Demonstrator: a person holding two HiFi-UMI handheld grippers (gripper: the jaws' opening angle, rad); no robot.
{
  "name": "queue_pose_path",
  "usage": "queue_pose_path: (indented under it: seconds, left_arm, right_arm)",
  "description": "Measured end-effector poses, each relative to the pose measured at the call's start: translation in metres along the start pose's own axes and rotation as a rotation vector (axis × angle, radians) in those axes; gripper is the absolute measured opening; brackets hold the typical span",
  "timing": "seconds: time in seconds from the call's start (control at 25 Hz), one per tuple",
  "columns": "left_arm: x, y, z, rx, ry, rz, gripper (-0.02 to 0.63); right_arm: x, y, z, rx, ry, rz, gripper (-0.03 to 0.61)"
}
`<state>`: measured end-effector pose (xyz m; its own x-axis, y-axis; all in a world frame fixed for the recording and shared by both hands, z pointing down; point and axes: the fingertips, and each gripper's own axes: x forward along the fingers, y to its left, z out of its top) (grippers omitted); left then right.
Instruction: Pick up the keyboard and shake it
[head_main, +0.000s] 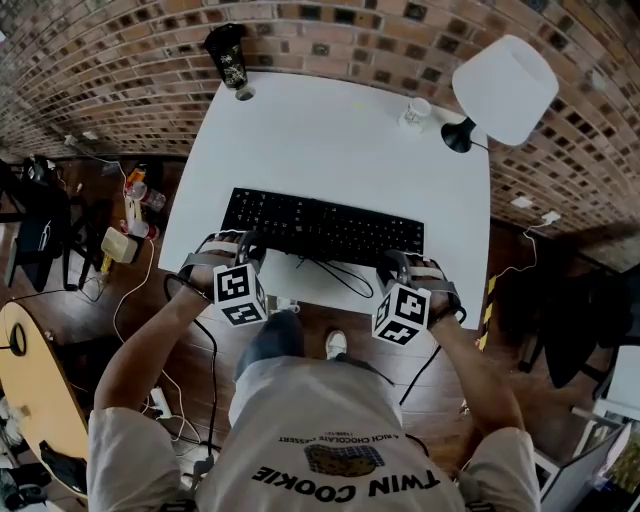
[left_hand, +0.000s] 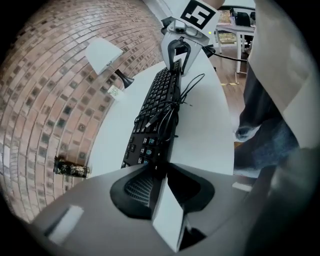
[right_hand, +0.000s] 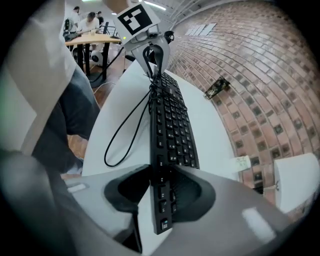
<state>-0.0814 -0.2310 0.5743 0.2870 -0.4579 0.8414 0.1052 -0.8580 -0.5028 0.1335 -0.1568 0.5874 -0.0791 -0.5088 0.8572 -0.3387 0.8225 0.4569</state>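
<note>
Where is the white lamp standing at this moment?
In the head view the white lamp stands at the far right corner of the white table, close to the brick wall.

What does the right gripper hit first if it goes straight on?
The keyboard: its end already sits between the jaws of the right gripper, apparently not yet clamped. Going on would seat it deeper; the table lies just beneath, though depth is unclear.
</note>
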Motion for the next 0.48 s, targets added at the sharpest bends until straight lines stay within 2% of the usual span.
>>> queue_pose_path:
  seconds: [0.36,0.48]
  left_arm:
    - [-0.012,0.017,0.003,0.023,0.019,-0.213,0.089]
    - [-0.017,0.030,0.004,0.037,0.018,-0.280,0.089]
  right_arm:
    - [-0.020,-0.020,0.007,0.144,-0.013,0.190,0.114]
    - [-0.029,-0.026,0.013,0.208,-0.028,0.278,0.110]
